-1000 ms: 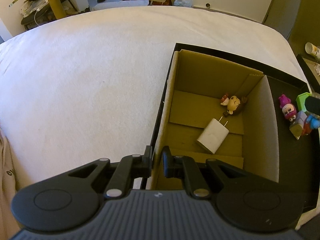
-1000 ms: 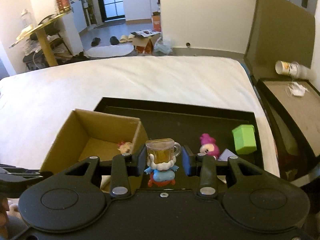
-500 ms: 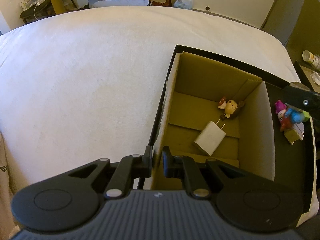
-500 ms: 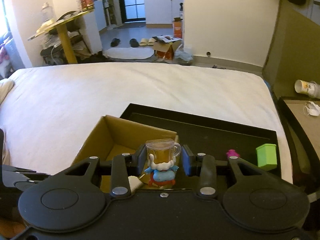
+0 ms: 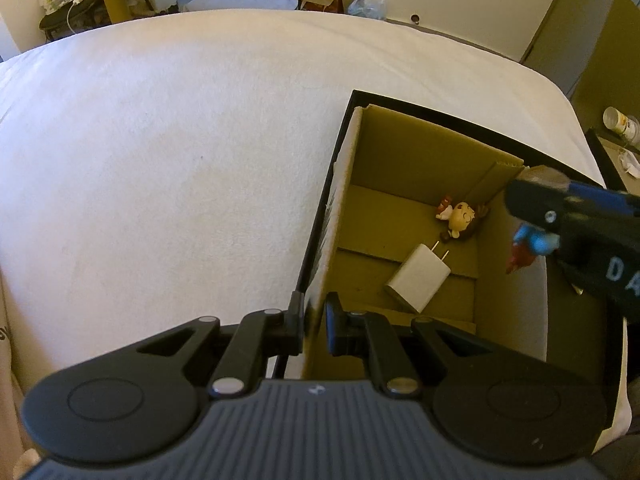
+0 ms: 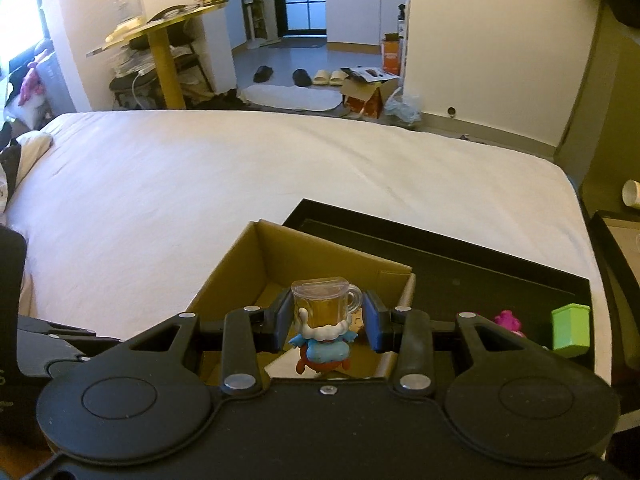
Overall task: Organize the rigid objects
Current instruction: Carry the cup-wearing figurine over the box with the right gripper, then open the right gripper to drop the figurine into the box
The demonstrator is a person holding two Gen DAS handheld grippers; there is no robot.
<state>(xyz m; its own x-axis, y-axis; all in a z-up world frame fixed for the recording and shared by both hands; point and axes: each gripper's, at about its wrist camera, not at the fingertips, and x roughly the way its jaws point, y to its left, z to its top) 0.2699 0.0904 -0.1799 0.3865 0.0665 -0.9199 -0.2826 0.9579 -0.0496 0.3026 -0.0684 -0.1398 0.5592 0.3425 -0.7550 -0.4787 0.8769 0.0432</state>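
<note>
My left gripper [image 5: 314,324] is pinched on the near-left wall of the cardboard box [image 5: 424,152], one finger outside the wall and one inside. The box sits in the left end of a black tray [image 6: 460,256] on the white bed [image 5: 168,140]; the box's left wall runs right along the tray's left rim.

My right gripper [image 6: 326,320] is clamped on a small figurine [image 6: 325,334] — a blue-and-white body with a clear mug of amber on top — with the pads pressing the mug's sides. In the left wrist view the figurine [image 5: 534,246] hangs over the box's right wall, above the rim.

On the box floor lie a white charger [image 5: 418,280] with its prongs pointing to the far wall, and just beyond it a brown-haired doll [image 5: 462,220] in the far-right corner. The near-left part of the floor and the far-left corner are bare cardboard.

Right of the box the tray floor is open and dark — a pink toy [image 6: 508,320] and a green block [image 6: 570,330] stand near its right end, well apart from the box. The bed to the left of the tray is wide and bare.
</note>
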